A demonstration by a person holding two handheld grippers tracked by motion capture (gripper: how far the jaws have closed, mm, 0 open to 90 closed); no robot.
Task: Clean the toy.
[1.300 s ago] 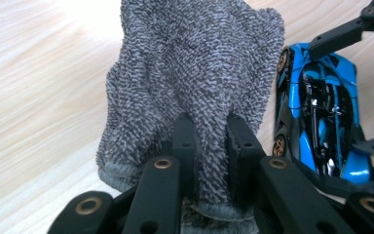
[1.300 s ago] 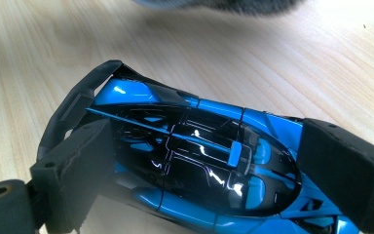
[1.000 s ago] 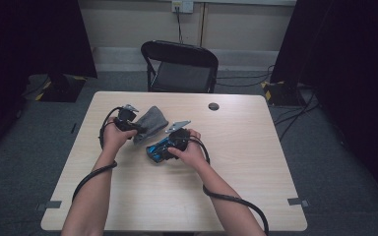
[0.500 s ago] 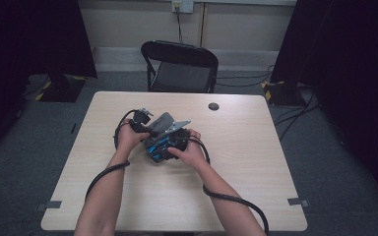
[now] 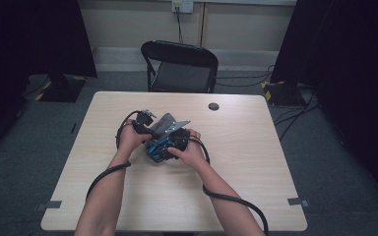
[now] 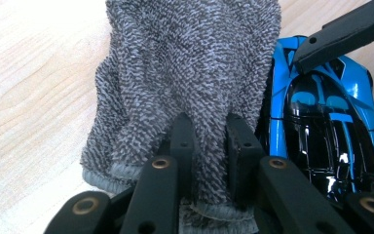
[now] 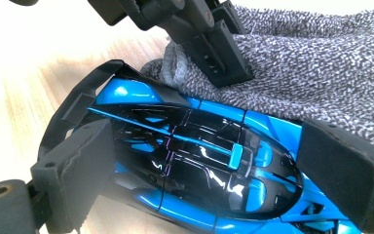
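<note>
Now your right claw (image 7: 224, 161) clamps the blue toy car (image 7: 199, 165) on the desk (image 5: 256, 162) to steady it | your left claw (image 6: 207, 134) pinches the grey cloth (image 6: 185, 63) against its side, likely for wiping.

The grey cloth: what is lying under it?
One side of the blue toy car goes under the grey cloth. The left claw pinches the cloth. The covered side of the car cannot be seen.

A recording room or lab is suggested: a light wooden table (image 5: 256, 196) is set on grey carpet (image 5: 344, 196), flanked by black curtains (image 5: 29, 34), with a folding chair (image 5: 179, 66) and taped cables (image 5: 246, 81).
</note>
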